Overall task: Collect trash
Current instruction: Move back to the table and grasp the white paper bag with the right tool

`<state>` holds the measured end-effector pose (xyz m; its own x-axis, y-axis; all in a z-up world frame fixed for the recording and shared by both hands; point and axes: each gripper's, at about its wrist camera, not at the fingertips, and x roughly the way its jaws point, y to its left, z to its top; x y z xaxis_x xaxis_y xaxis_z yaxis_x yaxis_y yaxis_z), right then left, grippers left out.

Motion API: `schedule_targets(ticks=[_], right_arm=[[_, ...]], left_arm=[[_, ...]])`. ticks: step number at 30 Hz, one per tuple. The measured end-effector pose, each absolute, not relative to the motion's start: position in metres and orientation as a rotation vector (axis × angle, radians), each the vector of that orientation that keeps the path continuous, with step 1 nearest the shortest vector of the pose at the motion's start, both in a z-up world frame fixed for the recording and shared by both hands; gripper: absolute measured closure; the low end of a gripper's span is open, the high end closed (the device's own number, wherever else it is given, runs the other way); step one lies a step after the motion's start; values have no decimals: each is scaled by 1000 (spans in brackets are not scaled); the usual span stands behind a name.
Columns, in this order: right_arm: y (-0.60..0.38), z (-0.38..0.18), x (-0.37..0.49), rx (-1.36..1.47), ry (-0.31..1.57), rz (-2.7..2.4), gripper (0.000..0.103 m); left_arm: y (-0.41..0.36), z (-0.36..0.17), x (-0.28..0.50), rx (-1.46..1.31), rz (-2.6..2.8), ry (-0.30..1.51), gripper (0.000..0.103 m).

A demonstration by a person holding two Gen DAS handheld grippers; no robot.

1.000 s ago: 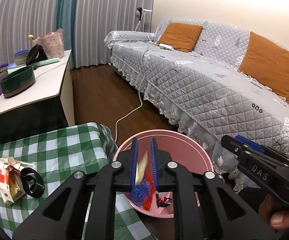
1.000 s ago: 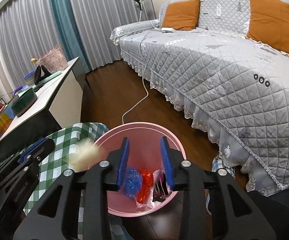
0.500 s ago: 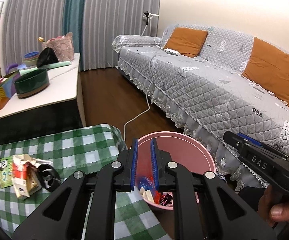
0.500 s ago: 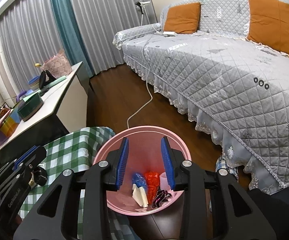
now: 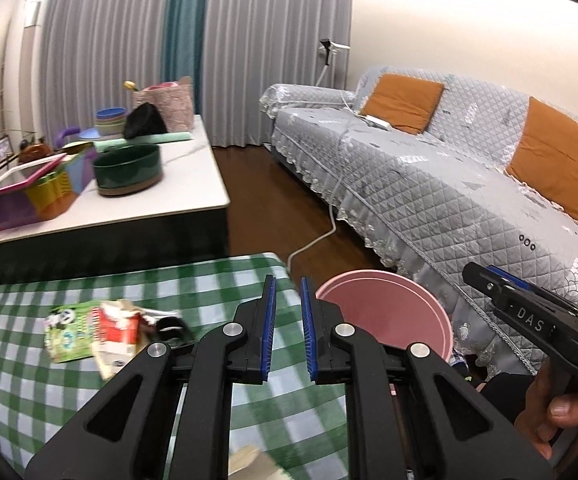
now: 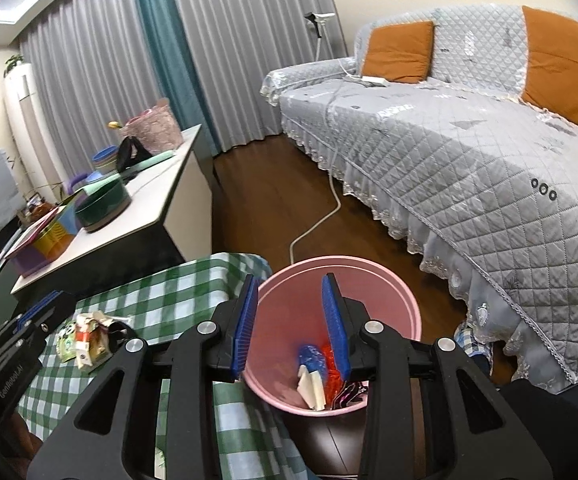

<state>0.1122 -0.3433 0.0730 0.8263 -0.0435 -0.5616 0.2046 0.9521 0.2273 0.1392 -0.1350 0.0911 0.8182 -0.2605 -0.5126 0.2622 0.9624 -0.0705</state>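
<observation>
Left wrist, checked tablecloth (image 5: 69, 380), blurred wrappers (image 5: 101, 330), sofa (image 5: 429, 184)

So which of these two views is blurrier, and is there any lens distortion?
Left wrist view: motion blur smears the checked tablecloth and the cartons. Right wrist view: sharper, trash in the pink bin reads clearly. Both: fisheye bending, dark corners.

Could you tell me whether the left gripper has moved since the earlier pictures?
Yes. The left gripper has swung from above the pink bin towards the checked tablecloth; the bin now lies right of its empty jaws.
</observation>
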Motion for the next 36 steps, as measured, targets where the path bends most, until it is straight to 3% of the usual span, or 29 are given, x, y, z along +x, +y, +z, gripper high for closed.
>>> schedule_targets(ticks=[17,27,36], right_arm=[[-278,71,96,223,622,27,68],[-211,45,81,141,663,196,19],[-169,14,81,58,733,318,7]], left_arm=[[2,112,114,-147,-53,533,90],[53,94,101,-193,49,547,90],[80,89,98,-236,93,559,90]])
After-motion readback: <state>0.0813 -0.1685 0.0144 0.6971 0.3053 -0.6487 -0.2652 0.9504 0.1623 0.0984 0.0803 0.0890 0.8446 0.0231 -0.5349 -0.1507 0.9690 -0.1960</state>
